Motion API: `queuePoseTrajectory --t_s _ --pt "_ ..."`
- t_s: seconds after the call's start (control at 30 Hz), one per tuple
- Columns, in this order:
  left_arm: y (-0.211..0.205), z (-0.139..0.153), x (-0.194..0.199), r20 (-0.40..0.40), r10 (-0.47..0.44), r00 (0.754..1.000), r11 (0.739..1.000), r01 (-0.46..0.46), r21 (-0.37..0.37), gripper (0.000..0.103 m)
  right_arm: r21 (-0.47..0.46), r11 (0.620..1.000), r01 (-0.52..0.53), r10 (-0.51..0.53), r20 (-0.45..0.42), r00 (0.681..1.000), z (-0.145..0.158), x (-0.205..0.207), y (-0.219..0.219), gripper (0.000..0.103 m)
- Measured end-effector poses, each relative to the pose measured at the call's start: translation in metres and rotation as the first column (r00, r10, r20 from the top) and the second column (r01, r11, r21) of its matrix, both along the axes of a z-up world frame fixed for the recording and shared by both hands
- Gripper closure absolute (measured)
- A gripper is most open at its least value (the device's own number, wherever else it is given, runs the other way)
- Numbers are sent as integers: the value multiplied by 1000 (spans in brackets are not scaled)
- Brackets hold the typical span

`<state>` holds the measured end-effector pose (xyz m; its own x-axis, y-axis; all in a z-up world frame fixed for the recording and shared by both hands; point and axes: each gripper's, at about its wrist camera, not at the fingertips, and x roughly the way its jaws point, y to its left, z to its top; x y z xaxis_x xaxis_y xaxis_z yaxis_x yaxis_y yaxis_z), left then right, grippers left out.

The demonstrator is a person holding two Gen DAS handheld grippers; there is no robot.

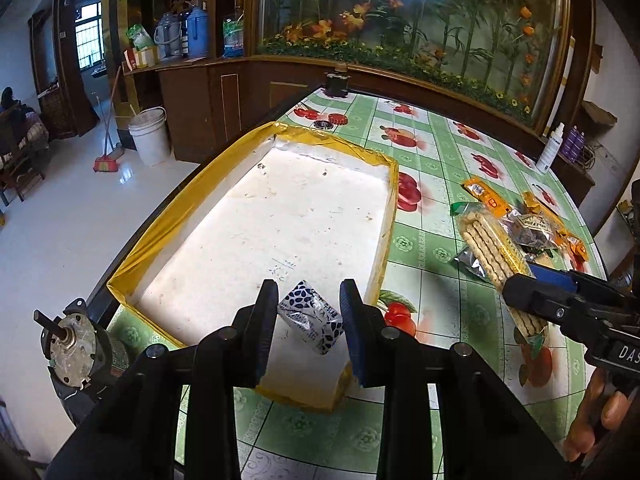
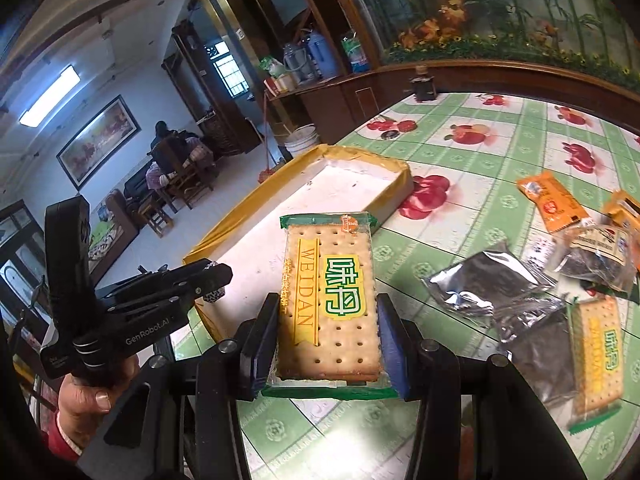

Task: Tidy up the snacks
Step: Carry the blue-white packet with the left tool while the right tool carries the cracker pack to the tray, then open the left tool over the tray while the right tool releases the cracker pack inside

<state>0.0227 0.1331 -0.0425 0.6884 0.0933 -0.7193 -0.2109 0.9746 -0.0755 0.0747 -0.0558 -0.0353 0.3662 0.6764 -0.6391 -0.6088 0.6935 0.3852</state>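
We are in a lived-in family home, in its dining and sitting room. The table [image 1: 460,168] wears a green checked oilcloth printed with red fruit. At twelve o'clock stands a dark wooden cabinet [image 1: 224,92] with thermos flasks [image 1: 192,32] on top, beside a big glazed panel of painted flowers and bamboo [image 1: 412,12]. At ten o'clock a broom [image 1: 107,152] and a white bucket [image 1: 150,136] rest on the glossy tiled floor. At nine o'clock in the right wrist view a framed painting [image 2: 98,140] hangs above a seated person [image 2: 168,148].
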Motion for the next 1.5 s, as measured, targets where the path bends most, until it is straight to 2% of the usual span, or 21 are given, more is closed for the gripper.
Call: queuePoseTrajectory --t_s 0.3,0.6,0.83,1.17,1.23,1.3,1.37,1.5 --pt "18 -2 3 -2 38 999 999 -38 -3 74 -1 999 -50 50 4 999 0 6 34 56" --pt "38 -15 17 -39 93 995 996 -93 5 73 0 997 -78 78 -13 997 -5 32 72 56" --pt "63 -32 38 -97 178 979 984 -178 9 73 -70 992 -107 106 -20 994 -23 58 121 56" --pt "67 -46 39 -138 202 970 979 -200 28 72 -162 978 -133 132 -13 991 -48 67 154 55" --pt "65 -43 38 -138 221 965 975 -215 59 61 -161 978 -133 133 -10 991 -47 66 155 54" --pt "63 -38 36 -121 237 964 970 -227 92 27 -154 981 -120 121 1 993 -43 65 150 53" --pt "62 -32 31 -94 246 965 966 -237 100 22 -142 984 -105 108 12 994 -37 65 143 53" --pt "60 -26 27 -80 240 968 969 -234 72 22 -109 992 -65 68 22 997 -26 61 117 52"
